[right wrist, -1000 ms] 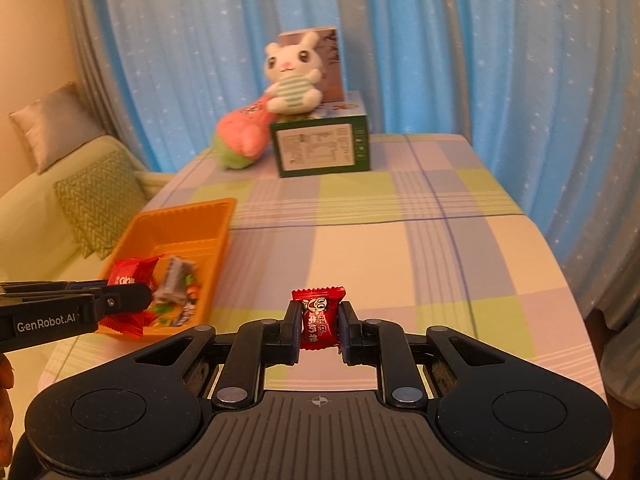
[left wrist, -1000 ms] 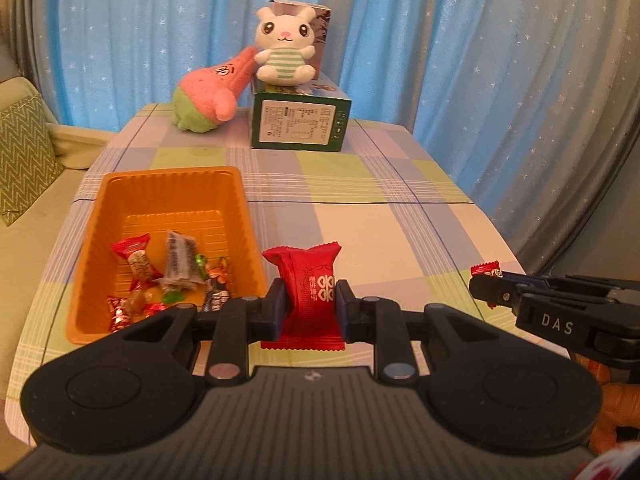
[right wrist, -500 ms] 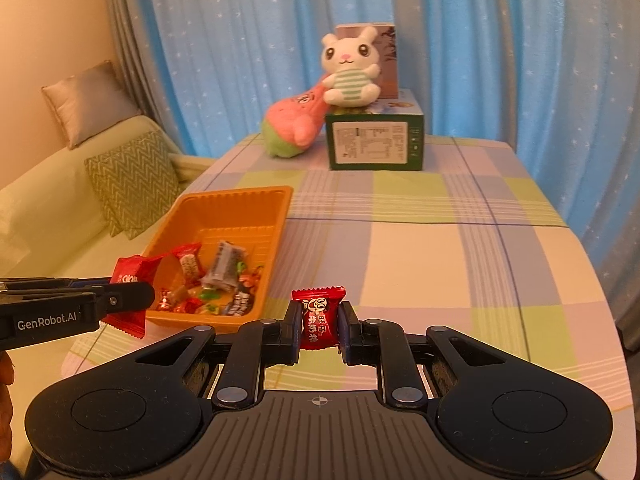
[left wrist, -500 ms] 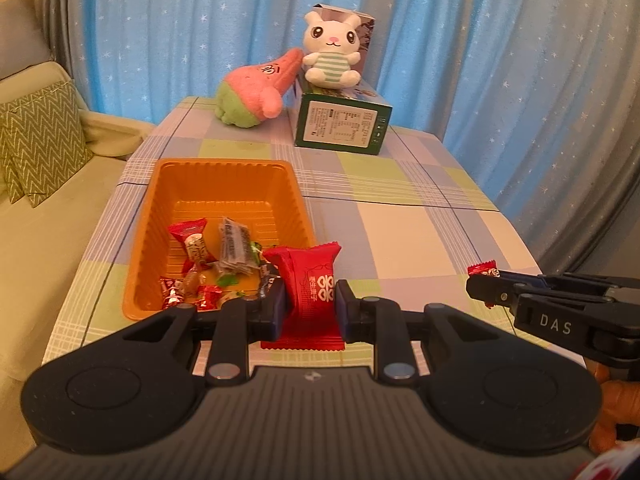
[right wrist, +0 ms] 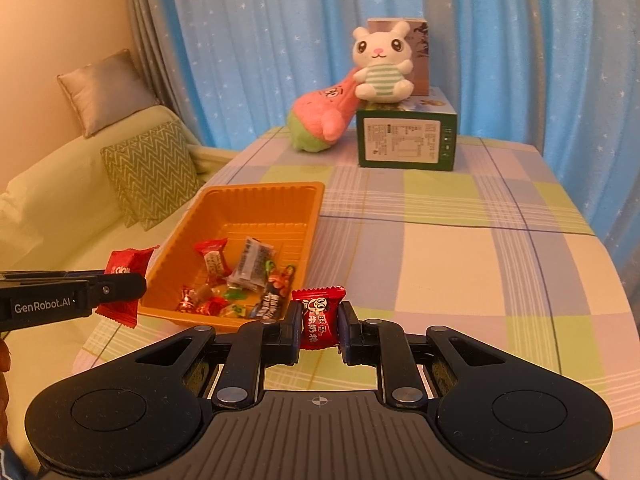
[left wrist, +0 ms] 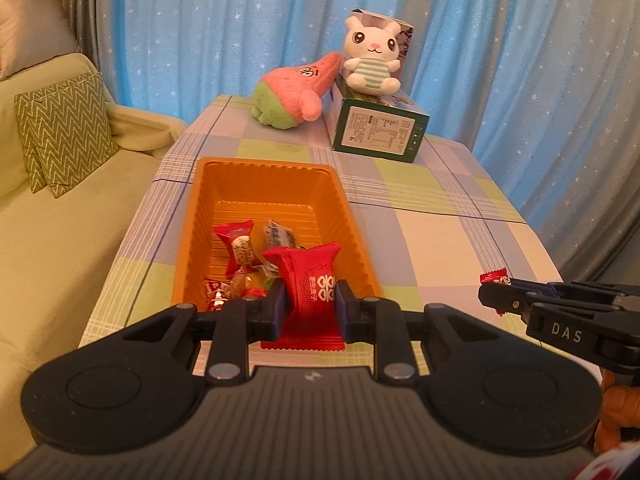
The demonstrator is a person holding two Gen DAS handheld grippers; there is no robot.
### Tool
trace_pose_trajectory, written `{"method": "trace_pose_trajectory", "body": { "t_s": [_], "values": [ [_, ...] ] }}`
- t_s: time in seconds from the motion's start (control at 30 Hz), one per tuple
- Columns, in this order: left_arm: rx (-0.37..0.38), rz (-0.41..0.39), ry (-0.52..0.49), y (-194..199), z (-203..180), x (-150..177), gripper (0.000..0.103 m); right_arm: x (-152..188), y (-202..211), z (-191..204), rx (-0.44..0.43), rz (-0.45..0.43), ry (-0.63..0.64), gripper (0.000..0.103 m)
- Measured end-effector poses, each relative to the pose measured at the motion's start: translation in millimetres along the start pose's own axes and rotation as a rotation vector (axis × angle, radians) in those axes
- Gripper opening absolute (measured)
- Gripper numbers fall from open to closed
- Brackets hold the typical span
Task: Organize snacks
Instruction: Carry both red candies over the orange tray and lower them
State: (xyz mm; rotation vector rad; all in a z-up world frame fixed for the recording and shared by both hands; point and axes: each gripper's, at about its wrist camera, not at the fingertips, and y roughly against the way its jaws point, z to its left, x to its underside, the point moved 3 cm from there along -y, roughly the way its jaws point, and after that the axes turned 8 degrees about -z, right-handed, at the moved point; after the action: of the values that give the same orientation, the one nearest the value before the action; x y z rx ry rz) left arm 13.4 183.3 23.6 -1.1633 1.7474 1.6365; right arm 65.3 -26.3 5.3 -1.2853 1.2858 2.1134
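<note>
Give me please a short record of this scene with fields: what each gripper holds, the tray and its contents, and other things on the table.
left gripper: shut on large red snack packet
right gripper: shut on small red candy
orange tray: on the checked table, near end holds several wrapped snacks
far end of table: green box, white bunny plush on it, pink and green plush beside it

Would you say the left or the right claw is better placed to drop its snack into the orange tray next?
Left, probably. The left claw holds its red packet at the orange tray's near rim; the right claw with its small red candy sits beside the tray's corner.
</note>
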Motion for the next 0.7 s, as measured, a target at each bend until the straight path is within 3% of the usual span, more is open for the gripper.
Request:
{"method": "trace_pose_trajectory", "body": {
  "t_s": [0.7],
  "values": [
    [-0.032,0.033,0.013,-35,28,-8,0.023,-13,-58,22,-0.06,0.034,0.013,0.019]
  ]
}}
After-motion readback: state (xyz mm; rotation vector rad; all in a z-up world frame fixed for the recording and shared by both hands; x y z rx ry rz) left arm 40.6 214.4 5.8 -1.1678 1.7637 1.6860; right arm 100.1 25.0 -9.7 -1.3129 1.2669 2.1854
